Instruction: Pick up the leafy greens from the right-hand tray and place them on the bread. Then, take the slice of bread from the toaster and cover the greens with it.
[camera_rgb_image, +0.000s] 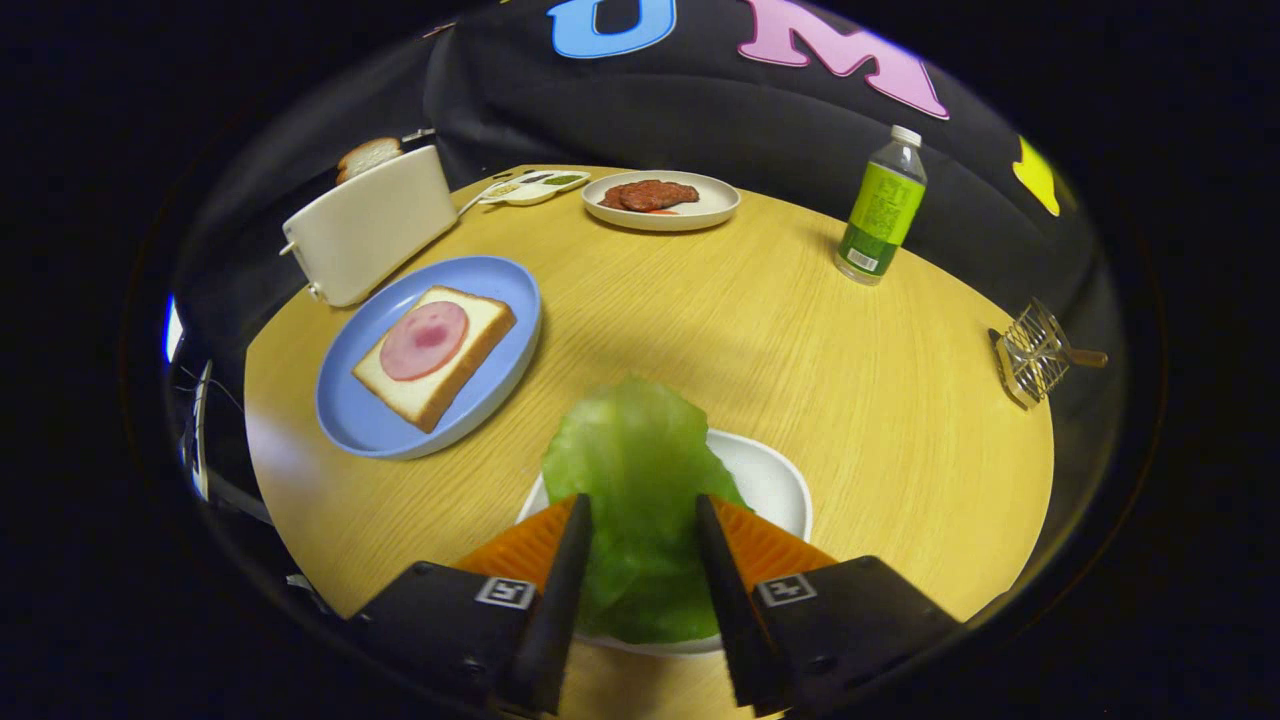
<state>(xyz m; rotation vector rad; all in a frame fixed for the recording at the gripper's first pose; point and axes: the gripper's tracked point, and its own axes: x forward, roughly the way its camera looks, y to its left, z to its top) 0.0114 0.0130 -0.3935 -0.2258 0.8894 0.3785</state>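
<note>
Jaws part open, the lettuce leaf lying between the two fingers and reaching out ahead of them. Could not tell whether both fingers pressed on the leaf or merely flanked it. Leaf over a white tray, whose rim showed on either side of the fingers, near the close edge of the round wooden table.

Ahead and to the left of the fingers, a blue plate on the table, carrying a slice of bread with a round pink slice of ham on top. Bread not yet covered with greens. Just beyond the blue plate, a cream toaster at the table's far left edge, with a second slice of bread standing up out of its slot.

At the far side of the table, a pale plate holding brown meat patties, and just left of it a small divided dish with sauces. Off to the right, well apart from the plates, a clear bottle with a green label and white cap, upright. Farther right, at the table's edge, a small wire rack with a wooden handle.
</note>
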